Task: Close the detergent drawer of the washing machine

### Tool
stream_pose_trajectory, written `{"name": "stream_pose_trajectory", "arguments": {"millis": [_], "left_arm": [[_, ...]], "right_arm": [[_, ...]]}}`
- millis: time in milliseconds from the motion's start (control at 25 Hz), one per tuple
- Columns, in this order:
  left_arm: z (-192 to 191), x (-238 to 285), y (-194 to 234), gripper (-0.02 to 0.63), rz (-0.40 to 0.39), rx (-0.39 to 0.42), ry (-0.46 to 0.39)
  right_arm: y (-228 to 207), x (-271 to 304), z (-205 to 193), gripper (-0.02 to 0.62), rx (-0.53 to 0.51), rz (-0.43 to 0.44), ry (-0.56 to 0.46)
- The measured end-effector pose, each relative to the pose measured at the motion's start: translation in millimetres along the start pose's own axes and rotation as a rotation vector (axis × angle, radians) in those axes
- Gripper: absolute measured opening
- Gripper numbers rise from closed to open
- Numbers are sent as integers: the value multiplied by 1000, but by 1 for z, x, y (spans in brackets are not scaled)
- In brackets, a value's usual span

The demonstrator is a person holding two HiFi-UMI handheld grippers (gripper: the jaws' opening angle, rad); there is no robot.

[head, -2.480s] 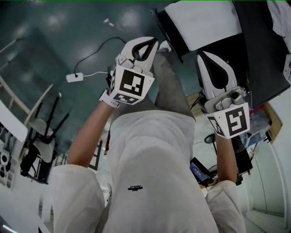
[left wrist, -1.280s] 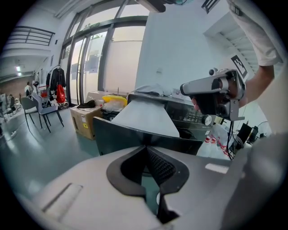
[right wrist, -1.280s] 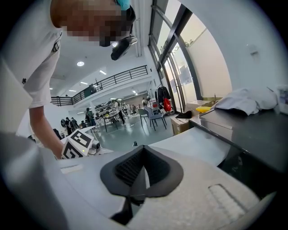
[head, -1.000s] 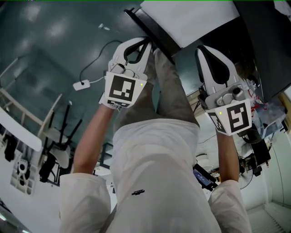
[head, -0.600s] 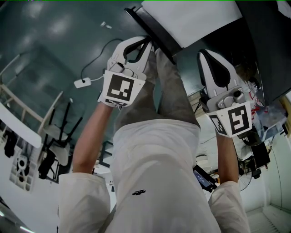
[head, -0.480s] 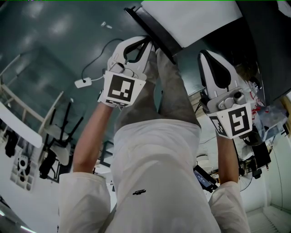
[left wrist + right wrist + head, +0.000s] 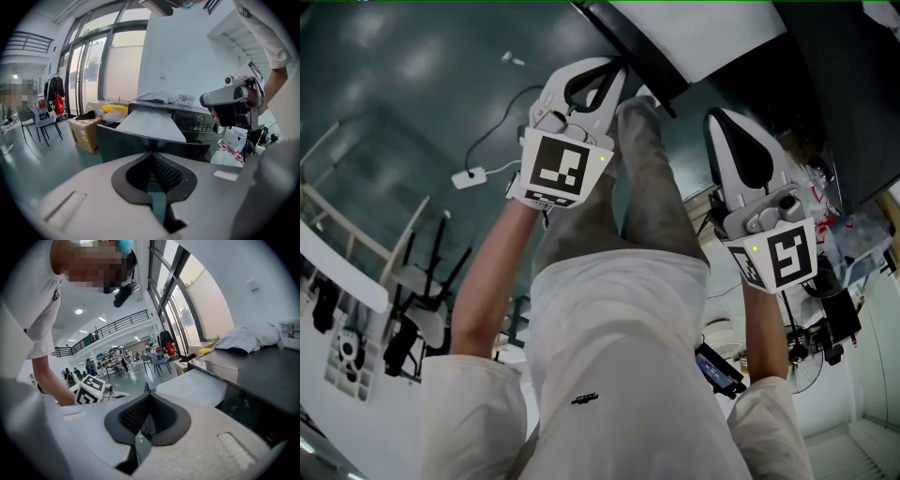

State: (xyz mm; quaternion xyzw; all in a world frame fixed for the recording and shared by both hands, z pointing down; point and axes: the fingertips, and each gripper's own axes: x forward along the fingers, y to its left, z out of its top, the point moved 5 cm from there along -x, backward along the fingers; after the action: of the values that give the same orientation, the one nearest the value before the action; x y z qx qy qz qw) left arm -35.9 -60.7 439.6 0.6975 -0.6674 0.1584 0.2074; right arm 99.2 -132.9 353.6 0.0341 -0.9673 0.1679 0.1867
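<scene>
Dark-fronted detergent drawer [image 7: 154,146] stands pulled out; left tongs [image 7: 151,154] and right tongs [image 7: 149,394] both closed, empty.

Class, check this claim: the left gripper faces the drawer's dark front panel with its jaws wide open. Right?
No. The left gripper does face the drawer's dark front panel, but its jaws are shut, tips together, with nothing between them. The left gripper view shows this.

A brown box [image 7: 84,134] is set on the floor [image 7: 28,164] at the middle left of the left gripper view, near a grey chair [image 7: 43,123].
</scene>
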Motion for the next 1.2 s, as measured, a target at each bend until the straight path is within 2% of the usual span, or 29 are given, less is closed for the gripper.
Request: {"name": "stream_pose_trajectory", "arguments": {"millis": [240, 520, 1200], "left_arm": [[9, 2, -1, 18, -4, -2, -25], [24, 27, 4, 18, 10, -26, -46], [62, 82, 2, 18, 5, -16, -75]], "right_arm": [[-6, -1, -1, 3, 10, -18, -8], [-7, -1, 3, 3, 7, -17, -13], [-29, -8, 2, 3, 31, -37, -36]]}}
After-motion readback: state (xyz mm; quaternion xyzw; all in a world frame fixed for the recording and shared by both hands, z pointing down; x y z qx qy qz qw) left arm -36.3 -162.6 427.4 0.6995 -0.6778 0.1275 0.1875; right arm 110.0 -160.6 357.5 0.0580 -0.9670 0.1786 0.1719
